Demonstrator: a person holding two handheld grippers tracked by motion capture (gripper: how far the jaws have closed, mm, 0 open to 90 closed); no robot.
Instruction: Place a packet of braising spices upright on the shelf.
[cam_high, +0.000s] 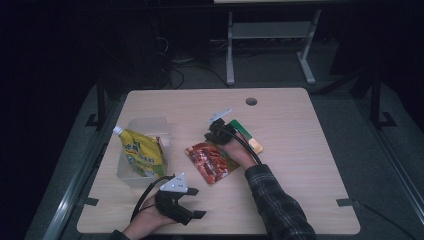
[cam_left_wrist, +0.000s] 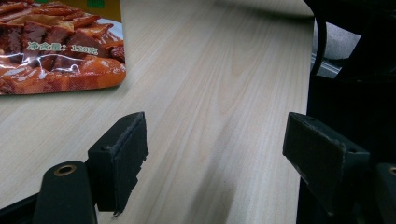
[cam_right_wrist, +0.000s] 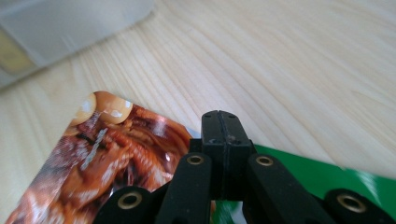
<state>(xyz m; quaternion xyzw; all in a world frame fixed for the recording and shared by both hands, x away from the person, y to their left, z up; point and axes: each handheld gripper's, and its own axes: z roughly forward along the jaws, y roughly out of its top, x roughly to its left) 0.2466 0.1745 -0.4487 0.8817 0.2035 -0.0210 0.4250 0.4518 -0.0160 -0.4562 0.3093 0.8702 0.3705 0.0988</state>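
The red snack packet lies flat near the middle of the wooden table, glossy, printed with reddish-brown pieces of meat and an orange-gold band along one edge; in the left gripper view pale characters run across its print. Just beyond the packet, on its far right side, lies a green packet with a yellow end. To the packet's left stands a clear plastic bin holding a yellow pouch with a white cap.

The right gripper sits just past the packet's far edge, over the green packet. Its 2 jaws are pressed together with nothing between them, as the right gripper view shows, their tips above the meeting of red packet and green packet.

The left gripper rests near the table's front edge, below and left of the packet, jaws spread wide over bare wood, holding nothing.
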